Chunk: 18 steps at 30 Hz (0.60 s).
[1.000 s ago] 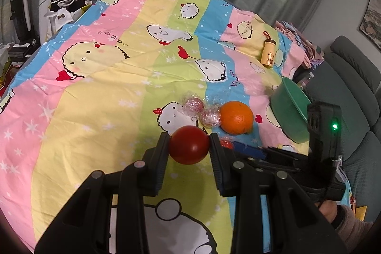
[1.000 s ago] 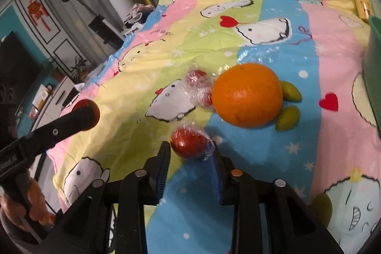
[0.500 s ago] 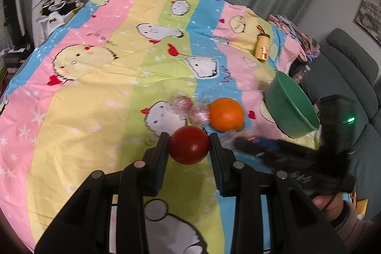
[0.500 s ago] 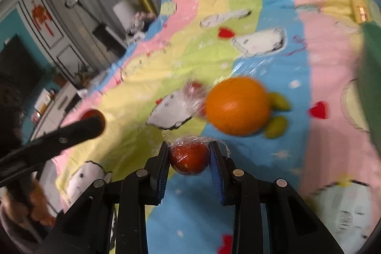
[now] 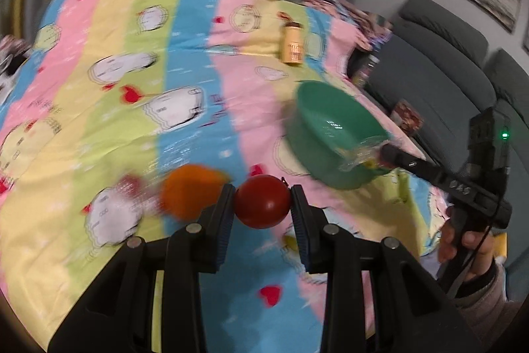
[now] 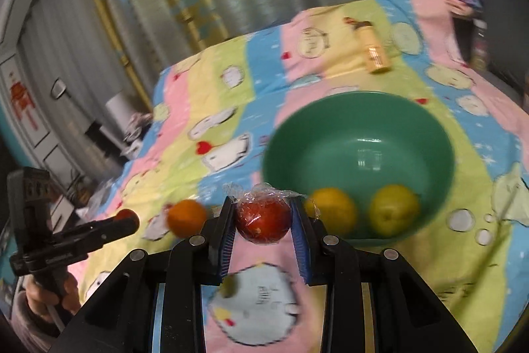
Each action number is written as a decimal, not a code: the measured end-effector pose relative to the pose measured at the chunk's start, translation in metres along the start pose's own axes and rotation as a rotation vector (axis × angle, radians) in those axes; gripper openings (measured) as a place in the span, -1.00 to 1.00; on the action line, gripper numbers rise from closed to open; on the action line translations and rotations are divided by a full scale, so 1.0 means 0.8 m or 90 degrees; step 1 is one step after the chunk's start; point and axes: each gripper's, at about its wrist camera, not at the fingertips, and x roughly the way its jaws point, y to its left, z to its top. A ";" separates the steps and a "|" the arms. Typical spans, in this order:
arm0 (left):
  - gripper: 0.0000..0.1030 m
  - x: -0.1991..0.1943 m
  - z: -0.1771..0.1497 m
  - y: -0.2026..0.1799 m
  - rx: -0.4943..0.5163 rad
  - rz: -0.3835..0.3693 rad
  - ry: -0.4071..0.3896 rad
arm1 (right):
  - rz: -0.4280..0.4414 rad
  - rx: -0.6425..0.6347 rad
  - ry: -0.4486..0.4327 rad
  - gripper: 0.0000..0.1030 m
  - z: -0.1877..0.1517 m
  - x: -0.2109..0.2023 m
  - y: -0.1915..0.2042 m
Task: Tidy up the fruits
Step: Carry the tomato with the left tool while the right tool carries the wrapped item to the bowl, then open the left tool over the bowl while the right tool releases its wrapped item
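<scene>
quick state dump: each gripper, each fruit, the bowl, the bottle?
Left gripper: shut on bare red round fruit, lifted.
Right gripper: shut on plastic-wrapped red fruit, lifted.
Large orange: on the bedsheet, loose.
Green plastic bowl: upright.
Two yellow-green fruits: at the bowl's near rim; inside or in front, unclear.
Small yellow bottle: lying on the sheet.

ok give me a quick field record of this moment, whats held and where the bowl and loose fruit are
left gripper: shut on bare red fruit
right gripper: shut on wrapped red fruit
green bowl: on the bedsheet, ahead of both grippers
in bowl: two yellow-green fruits
orange: loose on the bedsheet
bottle: lying beyond the bowl
</scene>
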 end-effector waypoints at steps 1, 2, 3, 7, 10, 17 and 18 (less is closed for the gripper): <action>-0.35 0.006 0.005 -0.006 0.005 -0.009 0.003 | -0.005 0.007 -0.003 -0.35 0.001 0.000 -0.008; -0.35 0.016 0.015 -0.018 0.014 -0.021 0.006 | -0.009 0.010 -0.005 -0.35 0.003 0.001 -0.012; -0.35 0.023 0.021 -0.026 0.021 -0.030 0.007 | -0.012 0.012 -0.007 -0.35 0.004 0.001 -0.017; -0.35 0.062 0.053 -0.063 0.037 -0.070 0.024 | -0.031 0.019 -0.015 -0.35 0.014 0.000 -0.039; -0.35 0.094 0.072 -0.092 0.056 -0.084 0.044 | -0.044 0.019 -0.012 -0.35 0.016 0.000 -0.053; -0.35 0.151 0.089 -0.113 0.070 -0.066 0.096 | -0.064 0.014 0.007 -0.35 0.023 0.009 -0.073; -0.35 0.157 0.090 -0.114 0.073 -0.058 0.102 | -0.064 0.015 0.009 -0.35 0.023 0.010 -0.075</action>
